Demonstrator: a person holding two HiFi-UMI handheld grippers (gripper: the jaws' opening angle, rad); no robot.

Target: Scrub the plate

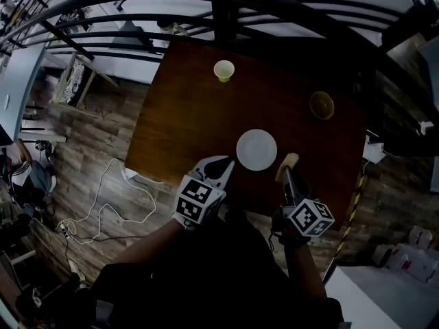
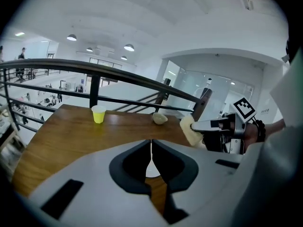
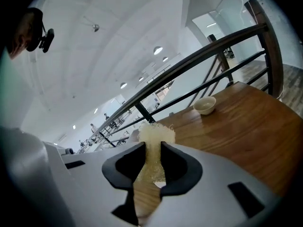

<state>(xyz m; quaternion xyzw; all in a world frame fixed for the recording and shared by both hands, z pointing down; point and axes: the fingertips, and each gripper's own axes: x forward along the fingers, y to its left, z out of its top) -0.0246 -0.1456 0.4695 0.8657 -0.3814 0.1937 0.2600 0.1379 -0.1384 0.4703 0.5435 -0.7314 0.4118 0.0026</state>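
A round white plate (image 1: pixel 256 149) lies flat on the dark wooden table (image 1: pixel 185 115), near its front edge. My left gripper (image 1: pixel 225 164) hovers just left of the plate's rim with its jaws shut and nothing between them; in the left gripper view a white sliver of the plate (image 2: pixel 152 171) shows behind the closed jaws. My right gripper (image 1: pixel 288 168) is shut on a pale yellow sponge (image 1: pixel 290 161) just right of the plate. The sponge (image 3: pixel 155 135) sticks out beyond the fingertips in the right gripper view, and the left gripper view catches the sponge (image 2: pixel 190 129) from the side.
A yellow cup (image 1: pixel 223 70) stands at the table's far edge. A small bowl (image 1: pixel 321 105) sits at the far right. A black railing (image 1: pixel 226 9) runs behind the table. White cables (image 1: pixel 103 204) lie on the wooden floor to the left.
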